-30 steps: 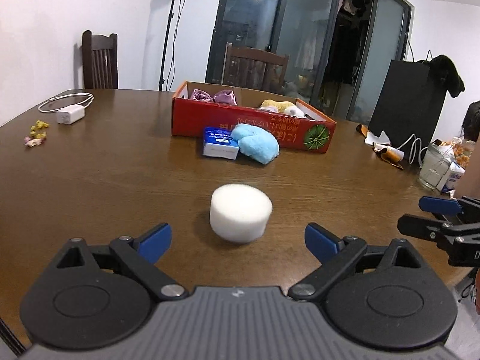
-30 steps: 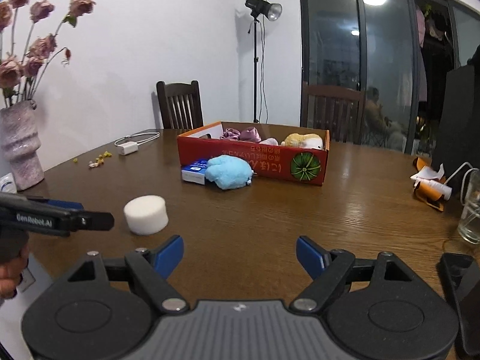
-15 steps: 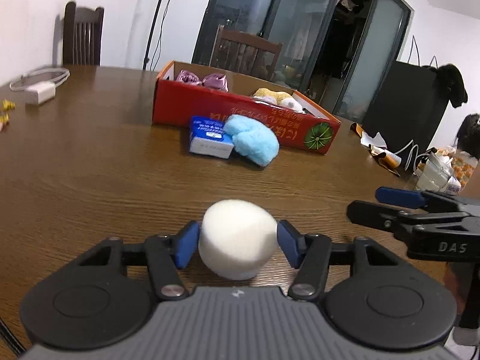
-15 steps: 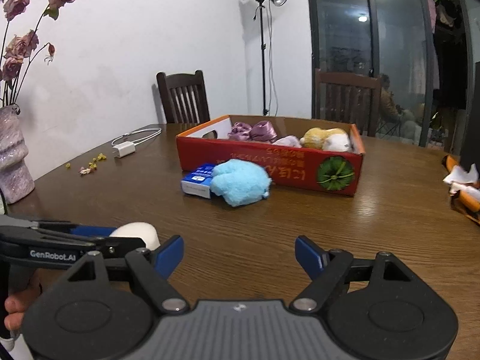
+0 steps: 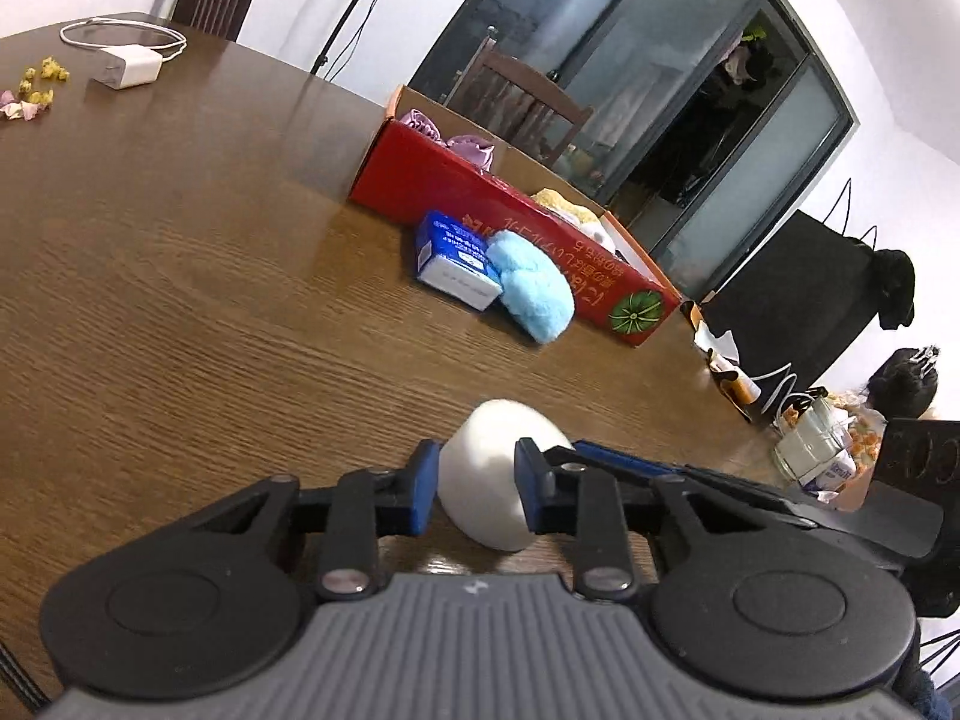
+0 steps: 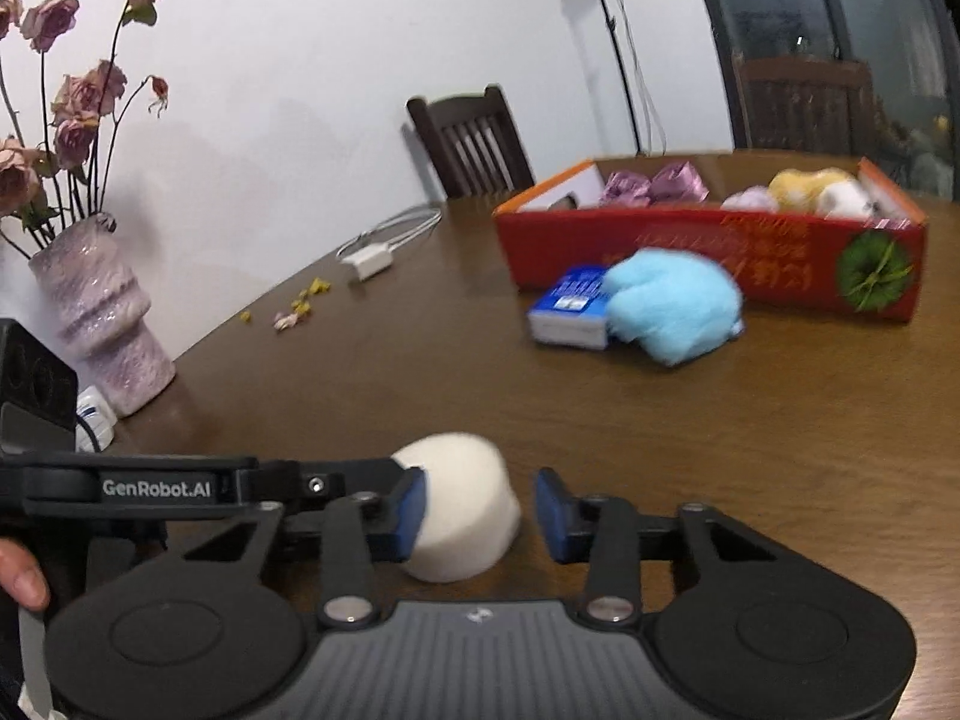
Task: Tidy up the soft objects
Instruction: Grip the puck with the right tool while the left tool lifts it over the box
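Note:
A white foam cylinder (image 5: 498,480) stands on the brown wooden table (image 5: 180,276). My left gripper (image 5: 474,489) is closing on it, and both blue pads press into its sides. My right gripper (image 6: 480,510) is closing around the same cylinder (image 6: 462,504) from the other side. Its left pad touches the foam, while its right pad (image 6: 549,516) stands a little off it. One of the right gripper's fingers (image 5: 636,462) shows just behind the foam. A fluffy light-blue soft thing (image 6: 672,306) lies against the red cardboard box (image 6: 690,246), which holds purple and yellow soft things.
A blue-and-white packet (image 5: 456,261) lies beside the blue soft thing. A pink vase of dried roses (image 6: 102,324) stands at the table's left edge. A white charger with its cable (image 5: 126,66) and petals (image 5: 36,90) lie further off. A glass jar (image 5: 810,450) stands at the right.
My left gripper moved up around the foam cylinder, rolled and closed onto it. My right gripper swung left to the same cylinder and its jaws narrowed around it.

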### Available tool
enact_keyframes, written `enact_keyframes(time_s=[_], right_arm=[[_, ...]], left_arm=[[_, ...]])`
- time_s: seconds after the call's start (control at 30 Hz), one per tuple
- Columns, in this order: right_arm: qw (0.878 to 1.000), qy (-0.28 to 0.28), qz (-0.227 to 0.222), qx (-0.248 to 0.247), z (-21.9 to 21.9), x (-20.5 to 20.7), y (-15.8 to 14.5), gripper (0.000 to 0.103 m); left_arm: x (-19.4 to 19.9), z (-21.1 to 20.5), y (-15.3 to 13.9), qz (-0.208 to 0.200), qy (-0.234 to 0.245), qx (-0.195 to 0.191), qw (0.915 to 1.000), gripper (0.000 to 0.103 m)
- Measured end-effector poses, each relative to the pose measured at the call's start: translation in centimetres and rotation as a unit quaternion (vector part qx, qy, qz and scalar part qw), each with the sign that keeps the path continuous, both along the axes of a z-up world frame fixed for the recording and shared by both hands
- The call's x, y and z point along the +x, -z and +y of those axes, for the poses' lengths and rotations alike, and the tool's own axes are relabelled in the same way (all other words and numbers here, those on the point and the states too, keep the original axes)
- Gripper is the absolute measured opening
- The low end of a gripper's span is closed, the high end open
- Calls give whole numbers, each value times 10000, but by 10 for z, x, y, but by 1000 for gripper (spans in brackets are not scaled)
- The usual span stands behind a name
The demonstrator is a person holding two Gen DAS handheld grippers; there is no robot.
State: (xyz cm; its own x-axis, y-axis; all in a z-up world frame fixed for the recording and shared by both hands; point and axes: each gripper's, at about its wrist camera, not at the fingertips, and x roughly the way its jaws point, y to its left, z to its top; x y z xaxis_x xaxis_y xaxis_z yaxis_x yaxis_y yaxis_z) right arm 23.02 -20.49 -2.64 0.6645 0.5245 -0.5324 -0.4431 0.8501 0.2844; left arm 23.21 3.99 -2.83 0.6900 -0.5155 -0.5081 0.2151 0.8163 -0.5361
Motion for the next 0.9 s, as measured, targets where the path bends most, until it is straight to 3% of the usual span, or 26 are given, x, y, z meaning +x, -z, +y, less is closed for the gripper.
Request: enact_keyframes(time_s=[0.07,0.23,0.43,0.53,0.67,0.8,0.9], right_arm=[[9999,-28,47,102,1,2,1,25],[9999,44,-13,141,-4,-6,-3,22],[9988,246,-413,90,-17,-2,-29,22],[9968,359,-709,63,-31,15,-51,22],[9921,624,-1083,99,-59,63,-89,22],[9893,937,-1105,150,-88,135,-114,22],[9894,1156,-867,107,-105,196,-113,22]], left_arm=[[0,0,0,14,48,-86,10000,21],[-2,-9,-8,-128,167,-59,9998,21],[24,-30,-41,-580,443,31,9973,21],[57,-46,-69,-904,695,122,9934,21],[129,-76,-104,-1133,1025,93,9882,21],[212,-106,-115,-932,1119,-25,9893,21],[275,-127,-106,-589,1124,-1,9919,21]])
